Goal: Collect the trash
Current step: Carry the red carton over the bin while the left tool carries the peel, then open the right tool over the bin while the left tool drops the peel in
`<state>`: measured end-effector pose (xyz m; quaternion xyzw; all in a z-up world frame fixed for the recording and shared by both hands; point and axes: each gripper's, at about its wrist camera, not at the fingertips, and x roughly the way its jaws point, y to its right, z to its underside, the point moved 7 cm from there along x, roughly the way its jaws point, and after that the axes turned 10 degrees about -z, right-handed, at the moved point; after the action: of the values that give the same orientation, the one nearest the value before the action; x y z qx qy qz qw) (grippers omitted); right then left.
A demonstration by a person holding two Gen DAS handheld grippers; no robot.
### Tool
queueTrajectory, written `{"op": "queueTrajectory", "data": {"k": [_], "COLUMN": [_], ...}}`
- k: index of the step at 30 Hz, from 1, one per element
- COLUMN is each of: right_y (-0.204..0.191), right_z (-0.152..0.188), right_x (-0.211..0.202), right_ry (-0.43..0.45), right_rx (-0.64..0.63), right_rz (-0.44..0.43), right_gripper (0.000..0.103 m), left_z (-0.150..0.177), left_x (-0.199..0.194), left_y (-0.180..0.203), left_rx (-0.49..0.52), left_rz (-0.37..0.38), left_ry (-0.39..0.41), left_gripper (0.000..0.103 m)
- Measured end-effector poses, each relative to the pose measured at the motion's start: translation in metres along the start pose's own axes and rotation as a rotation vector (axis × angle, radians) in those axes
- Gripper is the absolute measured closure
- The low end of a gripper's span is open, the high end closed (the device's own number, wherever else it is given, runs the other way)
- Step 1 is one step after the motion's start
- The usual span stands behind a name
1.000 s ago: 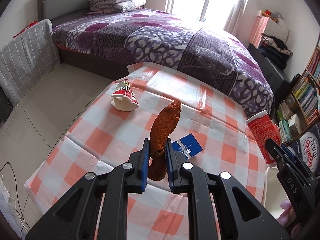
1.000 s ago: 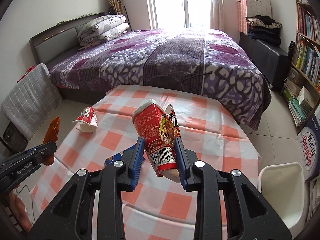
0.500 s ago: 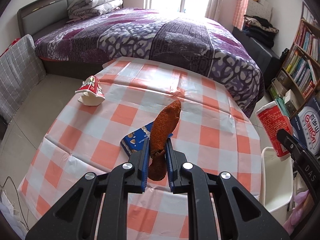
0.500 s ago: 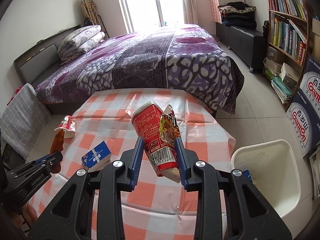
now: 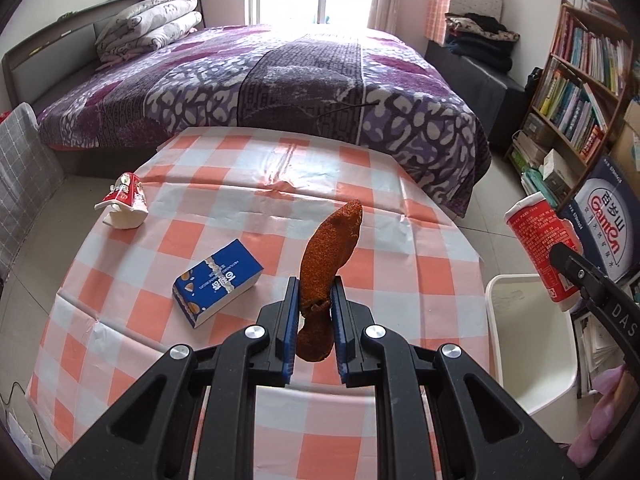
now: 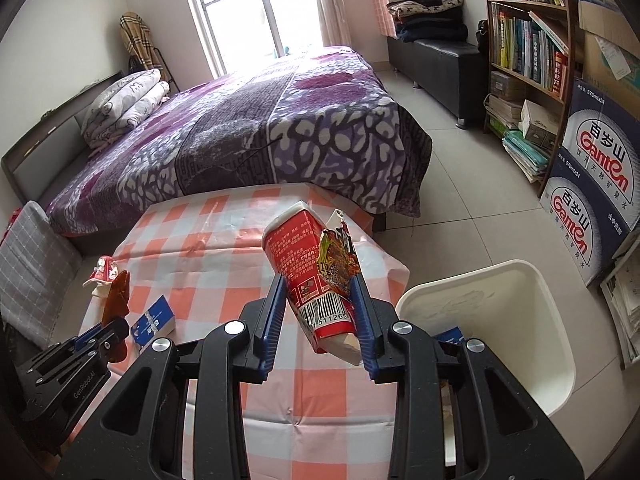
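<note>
My left gripper point(image 5: 315, 312) is shut on a brown sock-like rag point(image 5: 330, 252) and holds it above the checked table point(image 5: 400, 248). My right gripper point(image 6: 318, 300) is shut on a red noodle cup point(image 6: 308, 264) with a torn lid, held over the table's right side beside the white bin point(image 6: 500, 320). The red cup point(image 5: 540, 240) and bin point(image 5: 516, 320) also show at the right of the left wrist view. A blue carton point(image 5: 218, 280) and a crushed red-and-white cup point(image 5: 124, 204) lie on the table.
A purple-quilted bed point(image 5: 280, 72) stands beyond the table. A bookshelf point(image 6: 528, 40) and stacked water boxes point(image 6: 596, 184) line the right wall behind the bin. A grey checked chair point(image 5: 24, 176) is at the left. Something blue point(image 6: 450, 334) lies in the bin.
Both grippers have swung to the right with their loads. The white bin has come into fuller view under the right gripper, and the blue carton now lies left of the rag.
</note>
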<state>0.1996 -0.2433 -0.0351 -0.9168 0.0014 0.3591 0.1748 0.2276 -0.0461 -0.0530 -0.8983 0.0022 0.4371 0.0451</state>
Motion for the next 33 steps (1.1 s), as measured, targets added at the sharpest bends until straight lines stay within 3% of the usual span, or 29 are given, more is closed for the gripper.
{"op": "queueTrajectory", "data": {"k": [13, 23, 33], "right_y": [0.080, 0.147, 0.200], "right_z": [-0.005, 0.001, 0.004], "right_x": [-0.023, -0.046, -0.074], "right_ry": [0.016, 0.020, 0.073], "right_rx": [0.158, 0.321, 0.440], "right_rz": [0.112, 0.204, 0.272], "right_gripper": [0.070, 0.063, 0.035], "left_z": [0.010, 0.028, 0.049], "left_x": [0.000, 0.002, -0.006], "left_y": [0.066, 0.124, 0.186], "left_rx": [0.108, 0.196, 0.261], "left_rz": [0.041, 0.110, 0.238], "left_ry": [0.004, -0.022, -0.067], "left_gripper": [0.087, 0.087, 0.087]}}
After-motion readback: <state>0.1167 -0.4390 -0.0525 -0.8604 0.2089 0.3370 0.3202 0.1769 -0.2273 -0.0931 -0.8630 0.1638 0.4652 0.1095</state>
